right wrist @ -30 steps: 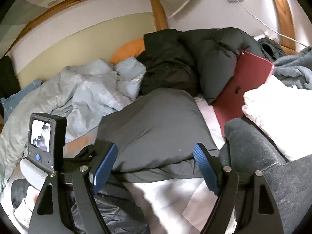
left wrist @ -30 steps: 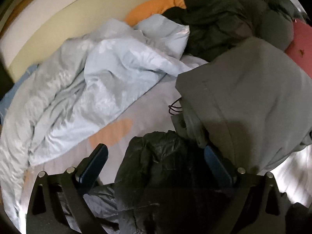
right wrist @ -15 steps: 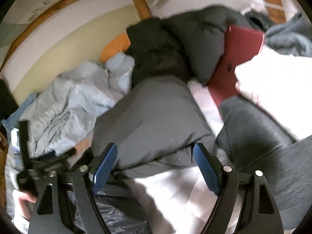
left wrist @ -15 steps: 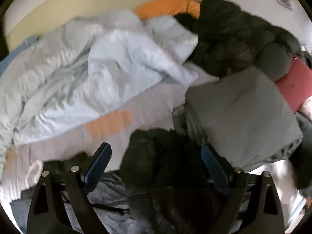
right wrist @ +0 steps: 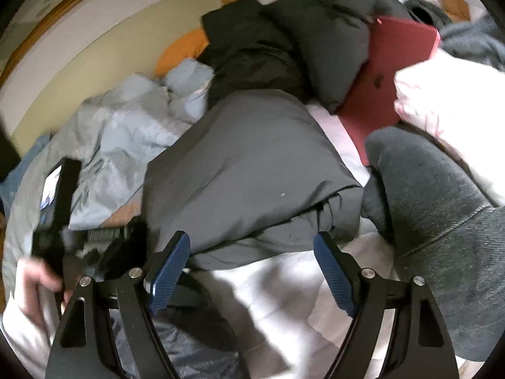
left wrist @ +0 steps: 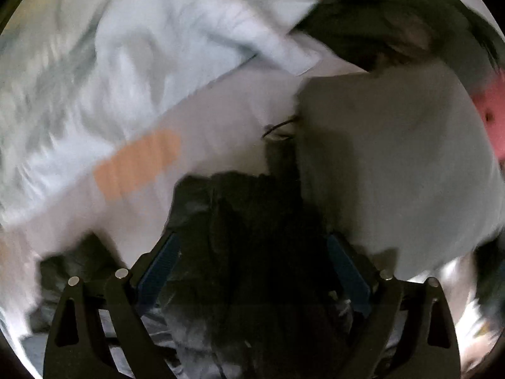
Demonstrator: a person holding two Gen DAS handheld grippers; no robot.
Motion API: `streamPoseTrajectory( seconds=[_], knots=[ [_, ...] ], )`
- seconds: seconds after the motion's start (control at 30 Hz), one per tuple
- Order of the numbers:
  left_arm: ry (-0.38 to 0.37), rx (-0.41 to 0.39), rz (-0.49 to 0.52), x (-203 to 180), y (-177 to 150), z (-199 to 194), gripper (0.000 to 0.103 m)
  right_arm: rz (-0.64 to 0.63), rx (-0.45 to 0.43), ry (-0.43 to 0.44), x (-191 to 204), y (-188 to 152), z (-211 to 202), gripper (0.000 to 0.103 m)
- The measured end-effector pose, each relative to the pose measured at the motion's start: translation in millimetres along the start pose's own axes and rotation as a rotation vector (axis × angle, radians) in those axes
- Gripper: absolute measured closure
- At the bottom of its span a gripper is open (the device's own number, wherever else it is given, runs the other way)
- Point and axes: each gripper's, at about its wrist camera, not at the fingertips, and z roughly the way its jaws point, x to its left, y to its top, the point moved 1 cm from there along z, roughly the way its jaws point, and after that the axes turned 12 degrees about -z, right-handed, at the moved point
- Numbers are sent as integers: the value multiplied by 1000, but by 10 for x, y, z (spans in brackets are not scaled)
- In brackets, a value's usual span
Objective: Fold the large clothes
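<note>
Bed contents, as I see them through my two wrist cameras. Left view, heavily blurred: my left hand-held gripper (left wrist: 252,265) points down with its jaws wide apart and a crumpled black puffer jacket (left wrist: 249,221) bunched between the blue pads; I cannot tell whether the pads touch it. Beside it to the right lies a folded grey garment (left wrist: 394,164), with a thin black cord (left wrist: 277,128) at its near corner. A pale blue duvet (left wrist: 132,63) fills the upper left, lying on a white bedsheet (left wrist: 221,120) that carries an orange patch (left wrist: 139,164). Right view, sharper: my right hand-held gripper (right wrist: 251,273) has its jaws wide apart with nothing between them, above the bedsheet (right wrist: 284,284) and just short of the grey garment (right wrist: 249,170). Only this view shows the wooden headboard (right wrist: 63,9), an orange pillow (right wrist: 183,50), dark jackets (right wrist: 284,41) heaped at the far side, a red laptop (right wrist: 394,69) leaning against them, a white pillow (right wrist: 448,104), and a leg in a dark sock (right wrist: 419,183). Lower left there, a hand (right wrist: 34,287) holds the other rig, whose small screen (right wrist: 50,180) faces the camera.
</note>
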Motion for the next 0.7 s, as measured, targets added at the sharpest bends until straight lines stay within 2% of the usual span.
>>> streamPoseTrajectory(
  seconds=[0.03, 0.1, 0.17, 0.23, 0.3, 0.37, 0.47, 0.57, 0.63, 0.7],
  knots=[
    [8, -4, -32, 78, 42, 19, 12, -16, -12, 13, 32, -5, -31, 21],
    [18, 16, -56, 197, 82, 59, 28, -45, -35, -11, 94, 15, -36, 21],
    [-21, 68, -57, 259, 61, 80, 77, -63, -12, -20, 120, 39, 35, 21],
    [-62, 61, -69, 350, 18, -33, 99, -57, 20, 22, 118, 32, 91, 21],
    [-87, -21, -102, 482, -14, -280, 101, -58, 12, 34, 99, 6, 57, 21],
    [-106, -116, -125, 627, -45, -562, 101, -68, -11, -15, 72, 17, -6, 21],
    [-125, -186, -133, 797, -120, -883, 101, -32, -39, -36, -7, 38, -59, 21],
    [-112, -263, -143, 966, -284, -1246, 101, -6, -16, -23, -43, 14, -33, 21],
    [-52, -327, -122, 1081, -417, -1521, 102, -25, -9, -18, -31, -2, -33, 21],
    [119, -383, -59, 1182, -570, -1706, 102, -45, -29, -43, -13, 4, -62, 21]
  ],
)
